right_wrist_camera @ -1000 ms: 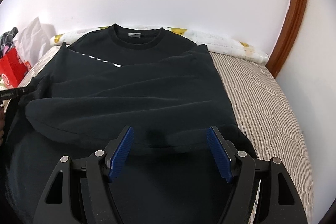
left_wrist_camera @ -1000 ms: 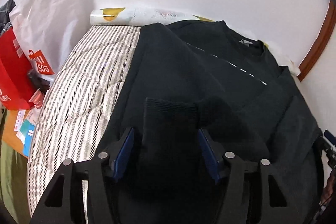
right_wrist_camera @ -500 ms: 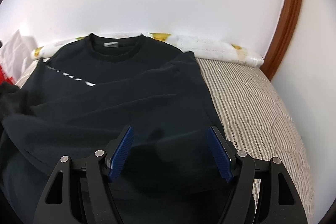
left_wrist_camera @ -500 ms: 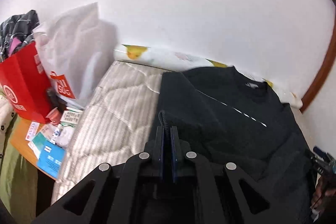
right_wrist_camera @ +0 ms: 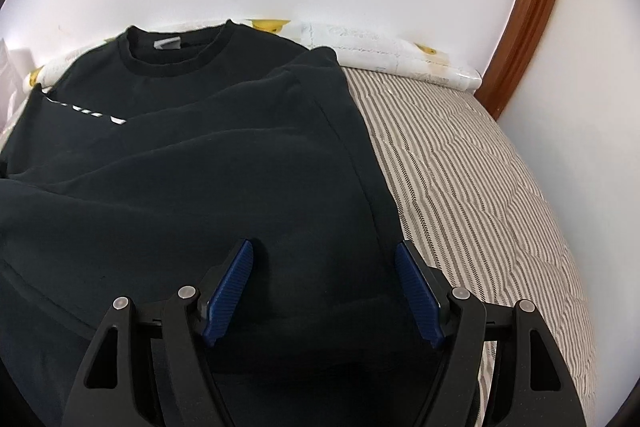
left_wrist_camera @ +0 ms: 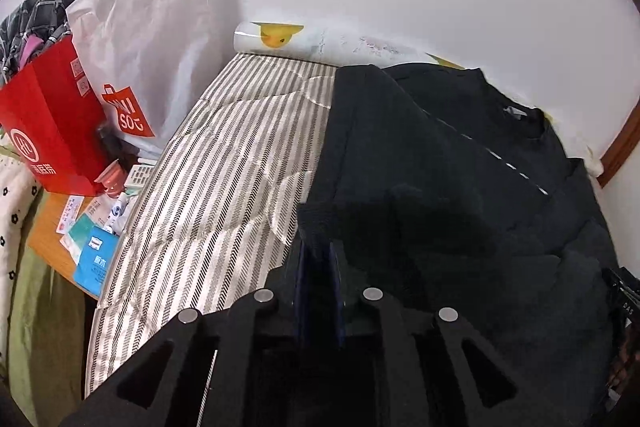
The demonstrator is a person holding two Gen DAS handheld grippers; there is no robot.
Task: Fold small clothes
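Observation:
A black sweatshirt (left_wrist_camera: 460, 163) lies on a striped mattress (left_wrist_camera: 224, 163), collar toward the wall. My left gripper (left_wrist_camera: 318, 255) is shut on its ribbed sleeve cuff (left_wrist_camera: 320, 217) at the sweatshirt's left edge. In the right wrist view the sweatshirt (right_wrist_camera: 200, 155) has its right sleeve folded across the body, and a white neck label (right_wrist_camera: 167, 43) shows. My right gripper (right_wrist_camera: 324, 259) is open and empty, just over the lower right part of the sweatshirt.
A red paper bag (left_wrist_camera: 48, 123) and a white shopping bag (left_wrist_camera: 148, 39) stand left of the mattress, with packets and a remote (left_wrist_camera: 138, 175) on a wooden surface. A rolled duck-print sheet (left_wrist_camera: 320, 41) lies along the wall. A brown wooden frame (right_wrist_camera: 524, 11) stands at right.
My left gripper closed on the sleeve cuff and moved it leftward, to the sweatshirt's left edge. My right gripper stayed open and shifted slightly over the sweatshirt.

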